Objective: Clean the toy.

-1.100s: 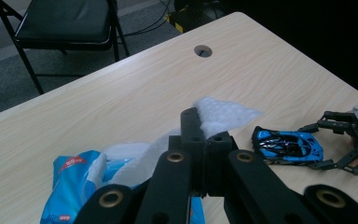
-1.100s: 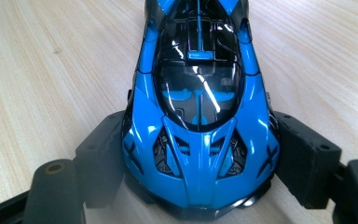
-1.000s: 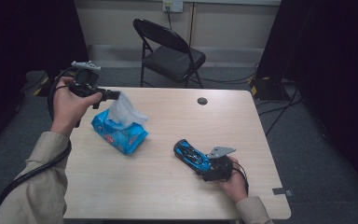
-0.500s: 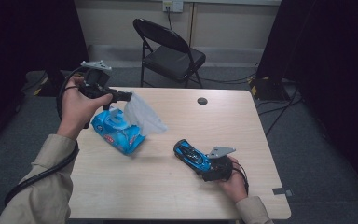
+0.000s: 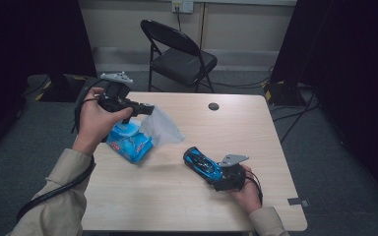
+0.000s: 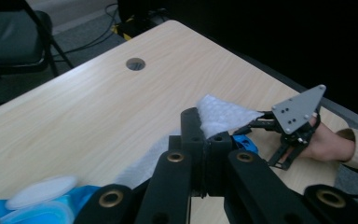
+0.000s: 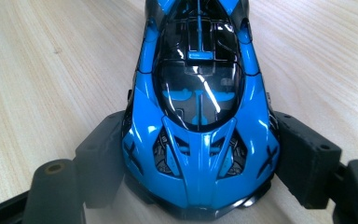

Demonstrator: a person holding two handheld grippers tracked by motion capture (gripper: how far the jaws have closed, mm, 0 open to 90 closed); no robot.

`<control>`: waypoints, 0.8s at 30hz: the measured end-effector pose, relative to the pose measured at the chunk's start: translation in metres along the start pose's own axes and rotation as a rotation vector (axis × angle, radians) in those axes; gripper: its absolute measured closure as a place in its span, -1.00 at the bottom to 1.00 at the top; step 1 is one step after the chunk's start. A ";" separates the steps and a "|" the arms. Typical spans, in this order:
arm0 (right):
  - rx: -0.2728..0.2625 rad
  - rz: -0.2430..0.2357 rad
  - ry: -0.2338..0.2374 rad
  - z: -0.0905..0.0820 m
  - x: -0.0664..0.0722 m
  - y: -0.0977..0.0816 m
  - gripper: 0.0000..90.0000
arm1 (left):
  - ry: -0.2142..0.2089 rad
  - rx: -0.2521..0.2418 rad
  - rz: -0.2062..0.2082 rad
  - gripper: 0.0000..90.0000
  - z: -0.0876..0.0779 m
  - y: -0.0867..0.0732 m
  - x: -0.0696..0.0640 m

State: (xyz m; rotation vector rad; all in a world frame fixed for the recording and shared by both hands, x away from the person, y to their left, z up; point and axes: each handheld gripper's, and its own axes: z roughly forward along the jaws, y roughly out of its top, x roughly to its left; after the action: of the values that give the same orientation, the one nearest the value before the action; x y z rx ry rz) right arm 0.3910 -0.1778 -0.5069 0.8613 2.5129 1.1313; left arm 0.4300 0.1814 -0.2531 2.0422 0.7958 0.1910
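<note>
- High view: a pale wood-grain bench point(image 5: 177, 206) stands on grey carpet, with a black folding chair point(image 5: 179, 56) at 12 o'clock, dark curtains at both sides and cables on the floor. A round grommet hole point(image 5: 213, 106) sits near the far edge.
- Toward 9 o'clock, the left hand-held gripper point(image 5: 145, 109) has its jaws pinched together on a white wipe point(image 5: 161, 127), which hangs above the bench beside the blue wipe pack point(image 5: 128, 141).
- Toward 4 o'clock, the right hand-held gripper point(image 5: 215, 176) clasps a blue toy car point(image 5: 203, 163) resting on the bench.
- Left gripper view: the jaws stand closed on the wipe point(image 6: 223, 114); the wipe pack's point(image 6: 37, 205) lid lies at 8 o'clock, bare bench beyond, the grommet hole point(image 6: 135, 64) at 11 o'clock.
- Right gripper view: the jaws stand wide, pads against both flanks of the toy car point(image 7: 198, 107), with wood grain all around.
</note>
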 end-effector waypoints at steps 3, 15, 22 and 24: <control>0.000 0.000 0.000 0.000 0.000 0.000 -0.45 | -0.032 0.017 0.017 1.00 0.010 -0.004 -0.011; 0.000 -0.003 0.001 0.000 0.000 0.000 -0.45 | -0.106 0.162 -0.024 0.99 0.074 -0.069 -0.017; 0.000 -0.003 0.002 0.000 0.000 0.000 -0.45 | -0.113 0.225 -0.029 0.99 0.124 -0.117 -0.014; 0.000 -0.003 0.002 0.000 0.000 0.000 -0.45 | -0.116 0.234 -0.024 0.99 0.137 -0.128 -0.017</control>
State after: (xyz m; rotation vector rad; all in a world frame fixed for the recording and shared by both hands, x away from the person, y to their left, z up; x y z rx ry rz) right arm 0.3914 -0.1779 -0.5069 0.8560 2.5149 1.1317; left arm 0.4153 0.1243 -0.4319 2.2381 0.8009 -0.0359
